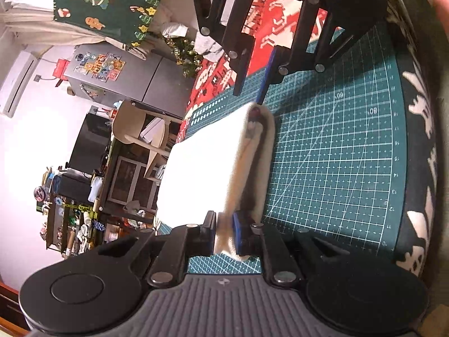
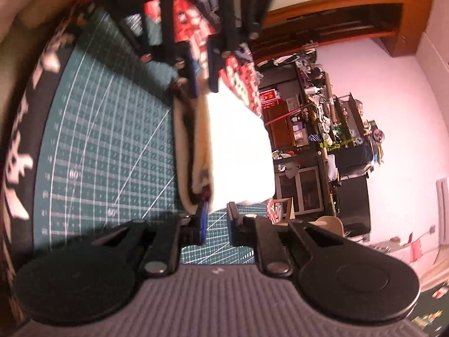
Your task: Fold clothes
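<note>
Jaws of the left gripper are pinched on the near edge of a folded white cloth, whose fabric fills the narrow gap between the blue pads. From there the cloth runs toward twelve o'clock in the left wrist view, a cream underside with a dark printed patch showing along its three o'clock flank. At its far end the right gripper comes in from twelve o'clock, its blue fingers close together on the cloth's upper corner. In the blurred right wrist view that gripper has the cloth's corner between nearly closed jaws, pressing on it, while the left gripper clamps the far end at twelve o'clock. Beneath the cloth lies a green cutting mat, reaching to three o'clock. A red patterned blanket lies beyond the mat at twelve o'clock.
</note>
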`<action>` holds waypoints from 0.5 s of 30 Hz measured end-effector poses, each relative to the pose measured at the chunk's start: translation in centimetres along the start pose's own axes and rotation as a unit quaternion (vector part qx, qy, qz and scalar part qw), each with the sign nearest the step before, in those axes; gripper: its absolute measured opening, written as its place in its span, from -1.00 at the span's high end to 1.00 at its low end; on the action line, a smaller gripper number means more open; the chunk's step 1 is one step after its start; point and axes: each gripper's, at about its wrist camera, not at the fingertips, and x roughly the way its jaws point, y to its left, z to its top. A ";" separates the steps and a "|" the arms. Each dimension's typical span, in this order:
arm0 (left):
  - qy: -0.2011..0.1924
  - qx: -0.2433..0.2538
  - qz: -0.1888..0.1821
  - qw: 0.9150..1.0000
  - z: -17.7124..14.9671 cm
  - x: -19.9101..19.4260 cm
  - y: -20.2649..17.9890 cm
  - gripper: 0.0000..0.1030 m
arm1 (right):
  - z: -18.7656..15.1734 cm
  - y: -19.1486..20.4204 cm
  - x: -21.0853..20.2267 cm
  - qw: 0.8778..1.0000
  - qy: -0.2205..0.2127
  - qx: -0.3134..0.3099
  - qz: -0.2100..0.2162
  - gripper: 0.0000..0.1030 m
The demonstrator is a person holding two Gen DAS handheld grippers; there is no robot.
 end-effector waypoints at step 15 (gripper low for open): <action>0.006 -0.355 -0.075 0.932 0.3 2.4 9.8 0.84 | -2.3 -11.1 -3.3 0.890 0.019 0.449 0.080 0.73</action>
